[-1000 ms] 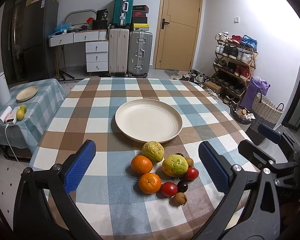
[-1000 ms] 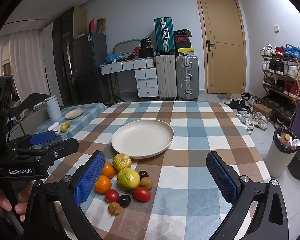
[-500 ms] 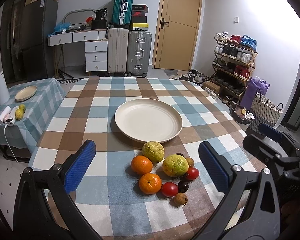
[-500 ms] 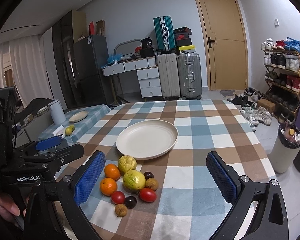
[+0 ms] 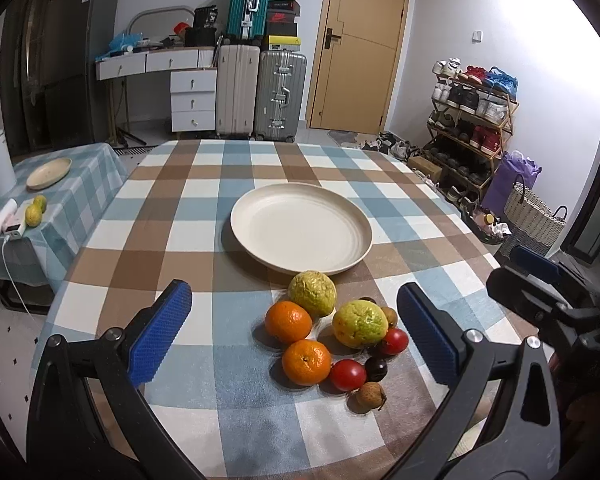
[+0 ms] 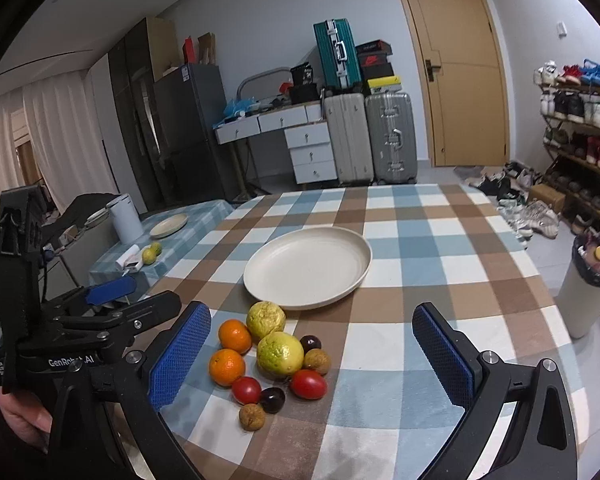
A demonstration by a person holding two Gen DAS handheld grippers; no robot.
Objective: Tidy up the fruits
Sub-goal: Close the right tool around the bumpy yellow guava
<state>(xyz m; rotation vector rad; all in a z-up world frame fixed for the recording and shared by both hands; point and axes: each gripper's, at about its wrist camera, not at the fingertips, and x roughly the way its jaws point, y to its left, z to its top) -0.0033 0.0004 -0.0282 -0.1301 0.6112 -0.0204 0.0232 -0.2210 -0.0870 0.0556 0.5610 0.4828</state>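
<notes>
While both grippers [image 5: 294, 334] [image 6: 310, 354] gape empty, fruits [image 5: 332, 336] cluster, pile stretching toward plate [image 5: 300, 232]

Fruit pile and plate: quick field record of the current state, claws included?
plate: empty, mid-table
oranges: two, touching, left of pile
green fruits: two, the far one next to the plate rim
tomatoes: two
dark plums: one in front, one behind
brown fruits: two
left claw: open, holding nothing
right claw: open, holding nothing
</notes>
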